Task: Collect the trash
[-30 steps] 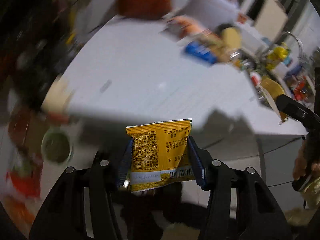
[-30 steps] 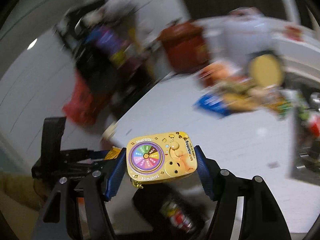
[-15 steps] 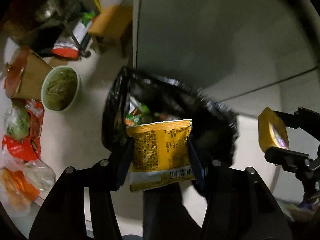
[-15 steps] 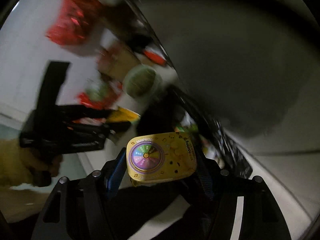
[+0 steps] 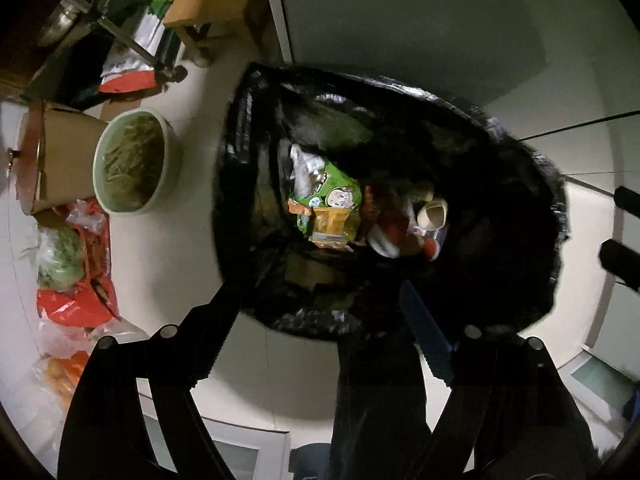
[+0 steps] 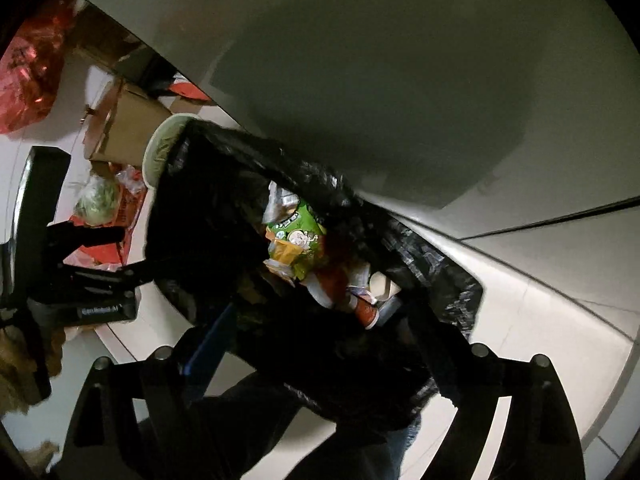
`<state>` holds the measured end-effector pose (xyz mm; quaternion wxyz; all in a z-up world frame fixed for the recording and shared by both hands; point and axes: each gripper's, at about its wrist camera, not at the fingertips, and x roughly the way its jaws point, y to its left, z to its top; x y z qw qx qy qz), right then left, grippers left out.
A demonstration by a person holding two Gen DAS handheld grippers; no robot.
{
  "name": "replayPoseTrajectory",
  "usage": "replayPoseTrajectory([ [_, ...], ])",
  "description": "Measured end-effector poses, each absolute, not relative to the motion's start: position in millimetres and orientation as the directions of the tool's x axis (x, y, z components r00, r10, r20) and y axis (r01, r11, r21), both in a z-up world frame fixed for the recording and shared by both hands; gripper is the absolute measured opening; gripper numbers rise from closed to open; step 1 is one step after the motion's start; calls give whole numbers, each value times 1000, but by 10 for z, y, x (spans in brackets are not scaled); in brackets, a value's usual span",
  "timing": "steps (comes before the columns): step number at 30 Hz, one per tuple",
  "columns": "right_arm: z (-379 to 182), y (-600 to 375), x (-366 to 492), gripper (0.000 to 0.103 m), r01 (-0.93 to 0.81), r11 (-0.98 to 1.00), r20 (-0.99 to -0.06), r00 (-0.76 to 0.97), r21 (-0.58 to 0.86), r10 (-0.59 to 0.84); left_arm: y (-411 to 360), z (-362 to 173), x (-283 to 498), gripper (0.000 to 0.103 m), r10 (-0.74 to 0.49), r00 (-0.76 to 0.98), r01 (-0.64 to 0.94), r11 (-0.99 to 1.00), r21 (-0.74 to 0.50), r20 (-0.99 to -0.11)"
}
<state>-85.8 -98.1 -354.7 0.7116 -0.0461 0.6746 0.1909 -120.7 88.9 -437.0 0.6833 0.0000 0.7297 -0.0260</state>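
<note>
Both sets of tongs hang over the open mouth of one black trash bag [image 5: 384, 92] standing on the pale floor [image 5: 188, 264], and both are spread apart with nothing between their fingers. The left tongs [image 5: 320, 328] point straight down into the bag; the right tongs [image 6: 316, 344] look in from the side, and in that view the left tongs show as a dark shape at the left edge.

The trash lies in a heap at the bottom of the bag: one green snack packet [image 5: 332, 192], one yellow wrapper [image 5: 332, 228] resting just below it, one pale paper cup [image 5: 432, 216], and one red-and-white cup or can [image 6: 364, 308], along with crumpled white scraps too tangled to count. A yellow box or tin cannot be made out among the pile.

Judged from the empty tongs above a part-filled bag, this round of dropping looks finished. What remains of the task cannot be told from here, since no counter with litter is in sight.

Beside the bag stand one green bowl [image 5: 136, 160] heaped with pale shreds, one open cardboard box [image 5: 60, 160], and a cluster of red plastic bags [image 5: 80, 300], at least two, one holding a leafy vegetable [image 5: 60, 256].
</note>
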Motion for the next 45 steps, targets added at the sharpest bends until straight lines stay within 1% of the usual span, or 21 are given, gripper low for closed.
replayPoseTrajectory([
  [3,-2819,-1016,-879,85,-373,887,-945,70,273,320,956,-3915,-1238,80,-81,-7,39,996,-81,-997],
  [5,-2334,-975,-890,85,-403,856,-912,107,324,395,969,-3568,-1275,85,-102,40,39,994,-101,-994],
  [6,-1975,-948,-878,86,-430,827,-881,132,363,455,977,-3382,-1299,89,-111,72,37,993,-108,-991],
  [8,-1346,-960,-851,89,-489,776,-821,186,398,539,965,-3058,-1339,89,-137,129,32,990,-134,-982],
  [10,-818,-1044,-797,98,-543,755,-774,271,369,573,919,-2782,-1363,89,-154,172,30,988,-151,-973],
  [12,-441,-1137,-658,97,-559,764,-728,369,323,577,854,-2615,-1356,89,-161,204,21,987,-160,-966],
  [14,-189,-1362,-358,97,-488,818,-695,474,303,540,801,-2459,-1332,89,-176,235,6,984,-180,-956],
  [16,-120,-1636,-3,97,-366,872,-684,545,326,485,767,-2345,-1301,89,-176,263,-2,983,-183,-949],
  [19,-208,-2057,505,98,-169,900,-664,624,401,413,720,-2219,-1266,89,-161,304,-22,984,-176,-939],
  [23,-459,-2385,1093,97,4,917,-711,633,398,306,743,-2133,-1274,89,-144,322,-65,983,-174,-936],
  [24,-493,-2397,1201,97,30,912,-722,623,408,303,751,-2126,-1287,89,-137,324,-77,982,-170,-936],
  [26,-620,-2518,1367,97,104,868,-724,604,485,332,805,-2125,-1322,89,-126,324,-103,981,-167,-938],
  [29,-687,-2576,1450,97,165,825,-719,600,540,350,865,-2132,-1366,89,-116,318,-144,975,-168,-941],
  [35,-790,-2394,1605,97,206,835,-748,585,511,313,933,-2113,-1388,89,-93,312,-193,968,-159,-946],
  [37,-797,-2370,1631,85,197,835,-748,580,513,323,918,-2097,-1383,89,-87,314,-191,970,-153,-946],
  [38,-824,-2359,1642,64,195,830,-749,569,523,339,902,-2074,-1376,89,-88,319,-183,971,-152,-944],
  [40,-881,-2406,1613,44,182,793,-723,562,581,401,874,-2010,-1354,89,-95,337,-160,975,-156,-937],
  [41,-878,-2436,1567,40,175,779,-710,564,603,422,853,-1974,-1352,89,-98,346,-149,976,-157,-933],
  [42,-861,-2466,1520,34,168,775,-703,566,610,431,822,-1921,-1341,89,-103,359,-134,978,-161,-928],
  [43,-825,-2486,1469,32,158,778,-701,568,608,431,795,-1858,-1318,89,-114,373,-117,979,-168,-921],
  [45,-744,-2539,1350,24,134,772,-684,575,621,450,730,-1700,-1244,89,-138,410,-81,979,-187,-901],
])
